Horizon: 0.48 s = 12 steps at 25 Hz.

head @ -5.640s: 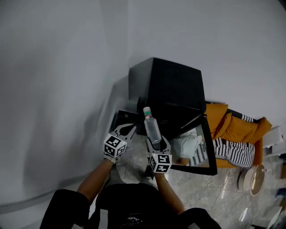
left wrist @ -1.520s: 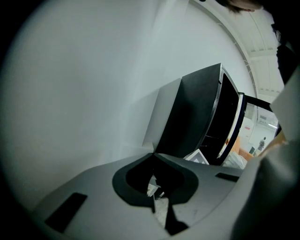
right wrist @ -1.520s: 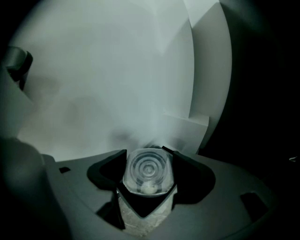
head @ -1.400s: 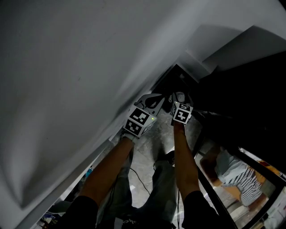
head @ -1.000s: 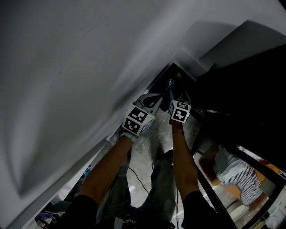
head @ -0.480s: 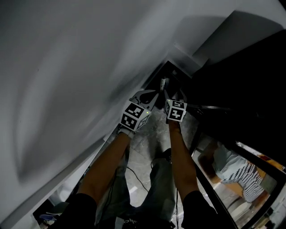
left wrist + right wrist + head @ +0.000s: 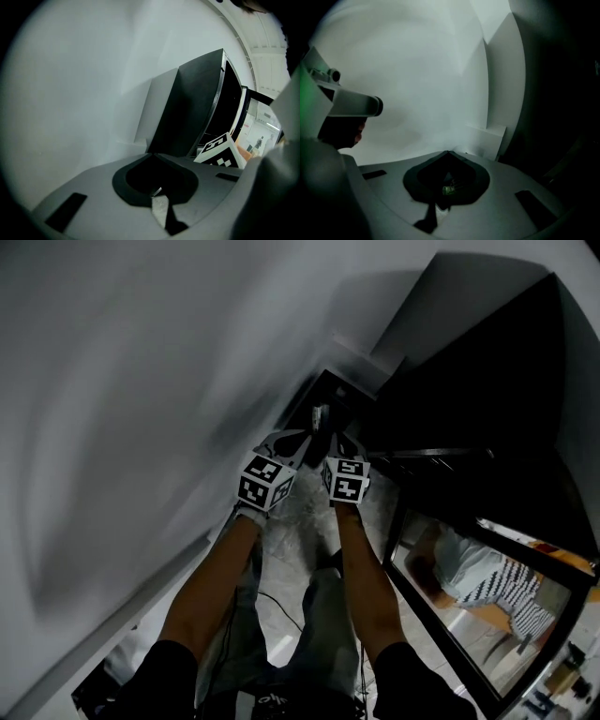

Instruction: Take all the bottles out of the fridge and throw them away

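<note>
In the head view both forearms reach up the middle of the frame. The two tools sit side by side just above centre, each with its black-and-white marker cube turned toward the camera.

The left tool [image 7: 293, 439] has its jaws pressed together. In the left gripper view their tips meet in a point with nothing between them, and behind them are only a dark hollow and a sliver of pale surface.

The right tool [image 7: 334, 441] has just been closing its jaws. In the right gripper view the tips touch and pinch nothing. Through the hollow behind those tips a small green-and-clear piece [image 7: 448, 189] shows down in the dark, too small to name surely.

Just above the tool tips in the head view is a pale narrow shape, seemingly the clear plastic bottle [image 7: 319, 416]. It shows against the mouth of the black open bin [image 7: 330, 390], held by neither tool, and blur hides its details.

The bin sits at upper centre beside the white wall [image 7: 141, 381], just left of the tall black fridge [image 7: 487, 362] that fills the upper right. The fridge's glass door [image 7: 469, 596] stands open across the lower right and reflects a person in striped cloth. Grey marbled floor [image 7: 302, 521] shows between the forearms.
</note>
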Available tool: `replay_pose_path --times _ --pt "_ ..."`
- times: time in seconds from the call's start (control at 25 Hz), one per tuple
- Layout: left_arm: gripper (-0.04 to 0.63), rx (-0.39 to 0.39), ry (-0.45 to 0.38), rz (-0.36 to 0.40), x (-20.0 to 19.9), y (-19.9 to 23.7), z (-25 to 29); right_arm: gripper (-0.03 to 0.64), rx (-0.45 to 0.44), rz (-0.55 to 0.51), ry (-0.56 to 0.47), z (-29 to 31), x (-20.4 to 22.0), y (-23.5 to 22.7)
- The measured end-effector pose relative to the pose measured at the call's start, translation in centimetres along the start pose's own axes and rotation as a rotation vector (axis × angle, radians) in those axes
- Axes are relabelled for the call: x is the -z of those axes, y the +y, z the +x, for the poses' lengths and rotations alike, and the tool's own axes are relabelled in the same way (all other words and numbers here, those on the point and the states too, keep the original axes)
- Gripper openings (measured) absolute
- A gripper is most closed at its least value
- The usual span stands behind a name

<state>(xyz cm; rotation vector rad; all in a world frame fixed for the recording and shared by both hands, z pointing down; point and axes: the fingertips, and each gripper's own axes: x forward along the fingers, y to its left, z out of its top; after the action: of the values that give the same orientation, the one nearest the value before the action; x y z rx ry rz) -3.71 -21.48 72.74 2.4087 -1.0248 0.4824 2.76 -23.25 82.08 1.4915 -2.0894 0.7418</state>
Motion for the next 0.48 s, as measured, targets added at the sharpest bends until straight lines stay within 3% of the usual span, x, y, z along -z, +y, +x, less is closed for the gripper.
replay_pose_path --times 0.48 --pt "0.006 0.127 0.070 0.015 -7.1 -10.2 -4.5 0.008 0.004 0.112 -0.108 -18.7 -9.3 0.1"
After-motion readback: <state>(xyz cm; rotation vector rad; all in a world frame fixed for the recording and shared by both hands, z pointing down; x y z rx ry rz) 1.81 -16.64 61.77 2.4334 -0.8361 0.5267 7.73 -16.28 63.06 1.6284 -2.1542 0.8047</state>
